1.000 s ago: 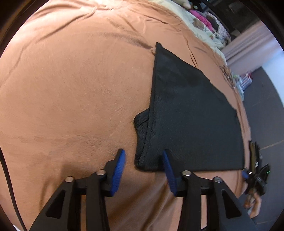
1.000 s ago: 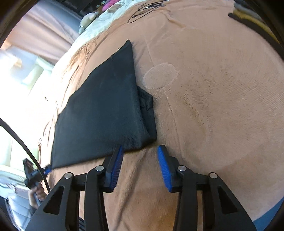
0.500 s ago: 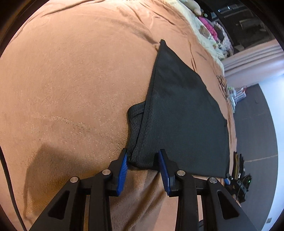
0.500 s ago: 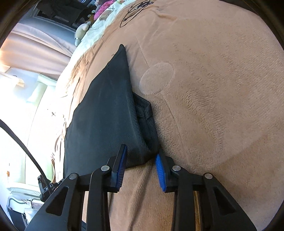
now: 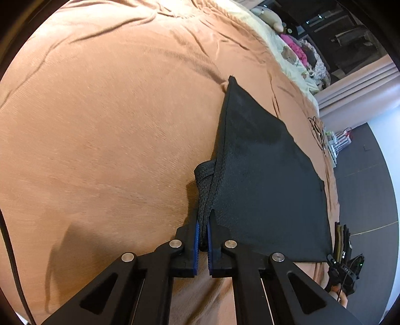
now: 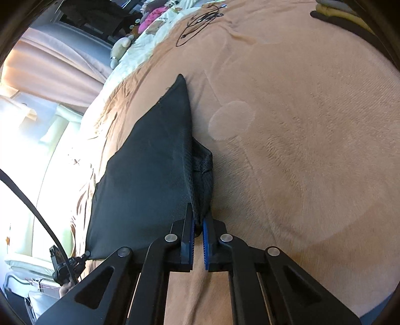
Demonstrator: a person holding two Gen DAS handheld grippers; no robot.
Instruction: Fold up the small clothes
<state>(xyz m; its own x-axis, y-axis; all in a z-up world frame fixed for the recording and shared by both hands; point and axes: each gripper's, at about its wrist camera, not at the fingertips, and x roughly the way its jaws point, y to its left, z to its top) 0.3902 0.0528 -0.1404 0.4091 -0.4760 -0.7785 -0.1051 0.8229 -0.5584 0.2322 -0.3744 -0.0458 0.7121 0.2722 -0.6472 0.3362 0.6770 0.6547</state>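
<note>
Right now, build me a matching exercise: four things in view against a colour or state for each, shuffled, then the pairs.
Things:
1. left gripper
2. flat black mesh garment
3. plush bed blanket
4. tangled thin cable

States:
A. orange-tan
B. lying loose near the far edge
C. pinched at two near corners
D. shut on cloth

Pairs: 1-D, 2-C, 3-A, 4-B

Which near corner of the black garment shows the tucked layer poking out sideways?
Both do; each gripper, left gripper and right gripper, pinches a corner of the black garment.
</note>
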